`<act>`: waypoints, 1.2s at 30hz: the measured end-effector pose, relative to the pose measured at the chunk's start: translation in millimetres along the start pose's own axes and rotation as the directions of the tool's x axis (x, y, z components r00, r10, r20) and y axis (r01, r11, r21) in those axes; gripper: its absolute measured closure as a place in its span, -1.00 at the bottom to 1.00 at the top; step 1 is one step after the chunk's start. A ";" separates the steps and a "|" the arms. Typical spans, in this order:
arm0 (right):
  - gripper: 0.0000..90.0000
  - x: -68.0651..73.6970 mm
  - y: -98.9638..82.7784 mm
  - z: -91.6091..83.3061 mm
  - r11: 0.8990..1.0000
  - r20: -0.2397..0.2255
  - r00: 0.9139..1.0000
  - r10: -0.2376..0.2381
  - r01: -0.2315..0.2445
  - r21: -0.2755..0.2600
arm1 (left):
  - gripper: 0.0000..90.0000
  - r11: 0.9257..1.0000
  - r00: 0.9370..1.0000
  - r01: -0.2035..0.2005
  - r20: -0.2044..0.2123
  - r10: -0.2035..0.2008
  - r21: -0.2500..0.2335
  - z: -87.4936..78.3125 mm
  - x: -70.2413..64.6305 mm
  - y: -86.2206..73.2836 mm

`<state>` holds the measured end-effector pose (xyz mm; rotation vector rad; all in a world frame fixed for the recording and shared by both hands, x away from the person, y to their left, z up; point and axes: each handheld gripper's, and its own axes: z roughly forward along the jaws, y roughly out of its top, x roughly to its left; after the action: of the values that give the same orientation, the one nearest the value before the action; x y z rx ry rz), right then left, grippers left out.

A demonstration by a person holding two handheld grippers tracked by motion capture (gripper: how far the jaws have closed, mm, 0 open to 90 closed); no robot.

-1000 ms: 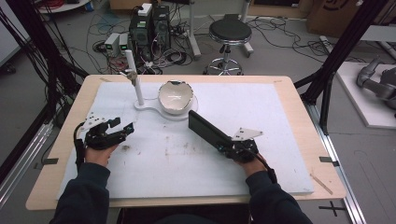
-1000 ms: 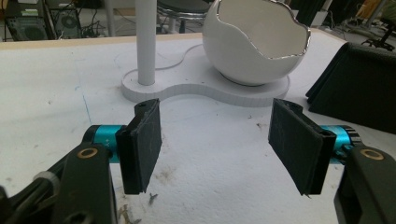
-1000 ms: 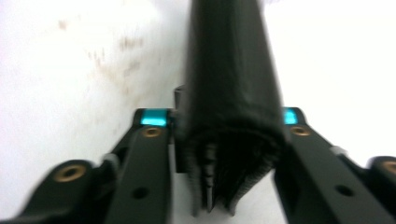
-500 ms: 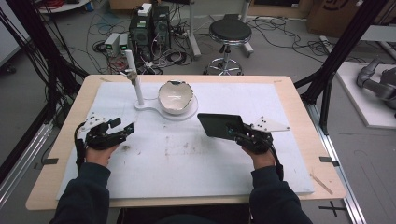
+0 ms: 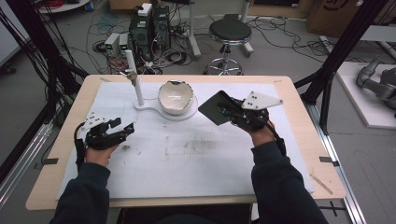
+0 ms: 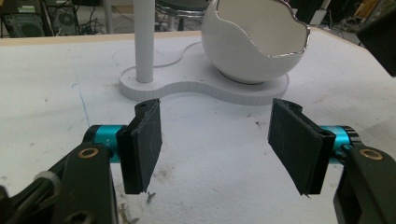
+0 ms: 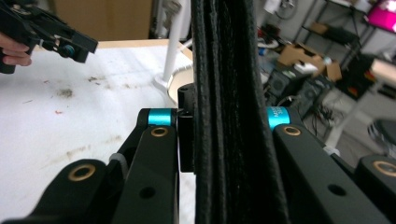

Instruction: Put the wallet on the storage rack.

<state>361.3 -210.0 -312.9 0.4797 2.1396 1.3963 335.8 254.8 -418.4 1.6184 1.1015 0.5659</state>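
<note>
My right hand-held gripper (image 5: 233, 113) is pinching a flat black pad (image 5: 215, 108) in mid-air, right of centre in the high view, just beside the white bowl (image 5: 175, 97). It's tilted, long axis running toward upper left — could clip the bowl or slip out. My left hand-held gripper (image 6: 215, 140) is spread wide, holding nothing.

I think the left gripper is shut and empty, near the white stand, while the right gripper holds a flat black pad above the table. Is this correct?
Not quite: the left gripper is open, its jaws wide apart in the left gripper view. It is empty, near the white stand. The right gripper does hold the flat black pad above the table.
</note>
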 end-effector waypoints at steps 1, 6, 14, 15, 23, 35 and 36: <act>0.65 -1.8 6.5 3.7 1.000 -0.009 1.000 -0.021 0.021 -0.004 | -0.22 1.000 1.000 0.001 0.001 -0.001 0.000 -0.2 0.1 0.0; 0.65 -9.5 34.4 20.0 0.995 -0.035 0.995 -0.096 0.096 -0.018 | -0.22 1.000 1.000 0.006 0.002 -0.006 -0.006 -0.5 1.2 0.0; 0.65 -13.6 70.4 56.2 0.971 -0.091 0.967 -0.239 0.236 -0.044 | -0.22 1.000 1.000 0.008 0.009 -0.008 -0.004 -0.2 1.1 0.0; 0.65 -13.6 70.4 56.2 0.971 -0.091 0.967 -0.239 0.236 -0.044 | -0.22 1.000 1.000 0.009 0.011 -0.009 -0.006 -0.2 1.3 0.0; 0.65 -17.0 92.0 96.6 0.938 -0.167 0.924 -0.345 0.346 -0.027 | -0.22 1.000 1.000 0.012 0.011 -0.012 -0.009 -0.4 2.3 0.0; 0.65 -17.4 69.8 156.6 0.920 -0.214 0.909 -0.358 0.383 0.088 | -0.22 1.000 1.000 0.020 0.013 -0.020 -0.013 -1.8 3.7 -0.1; 0.65 -17.4 69.8 156.6 0.920 -0.214 0.909 -0.358 0.383 0.088 | -0.22 1.000 1.000 0.022 0.014 -0.022 -0.012 -1.8 3.8 -0.1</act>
<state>470.7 -78.1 -295.1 -0.0286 2.3331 1.1316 336.0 259.0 -418.5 1.5952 1.1024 0.5453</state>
